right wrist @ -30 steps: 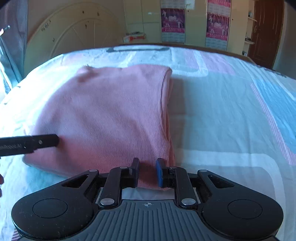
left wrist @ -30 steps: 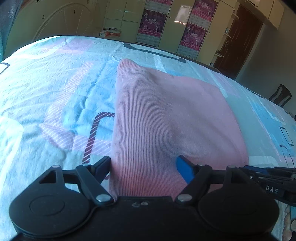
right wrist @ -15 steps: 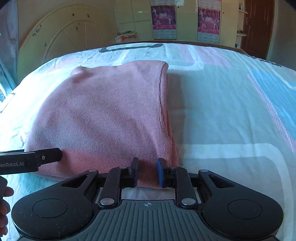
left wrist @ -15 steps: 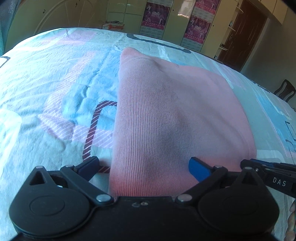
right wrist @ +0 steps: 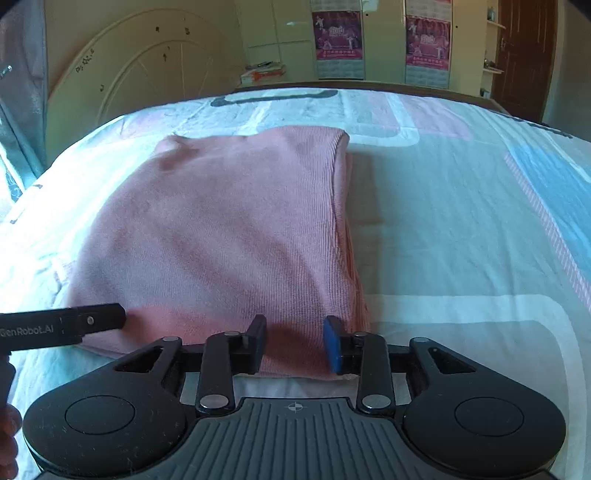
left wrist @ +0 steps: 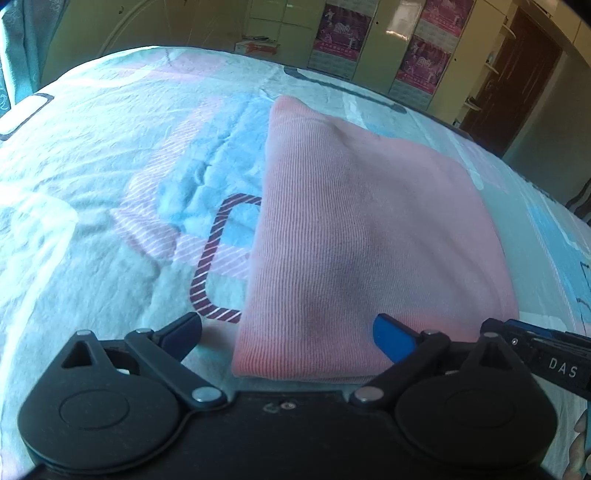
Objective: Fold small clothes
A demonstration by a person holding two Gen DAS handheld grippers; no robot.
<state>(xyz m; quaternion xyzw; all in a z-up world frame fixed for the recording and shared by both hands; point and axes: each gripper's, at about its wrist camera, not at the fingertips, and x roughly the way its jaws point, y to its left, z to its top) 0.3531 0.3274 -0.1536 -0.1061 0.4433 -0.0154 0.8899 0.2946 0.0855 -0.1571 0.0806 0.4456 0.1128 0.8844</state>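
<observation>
Your folded pink sweater [right wrist: 229, 236] lies flat on the bed [right wrist: 461, 240], its long axis running away from you. Both tongs sit at its near edge: the left tongs [left wrist: 288, 332] gape wide, the right tongs [right wrist: 295, 341] have just been opening, the hem loose between them.

Left wrist view – low, close over near left corner of pink folded garment [left wrist: 362, 236], facing across bed [left wrist: 110, 177] toward wardrobes [left wrist: 373, 40]. Right wrist view – same height, near right corner. Both share garment, bed, posters [right wrist: 338, 35].
</observation>
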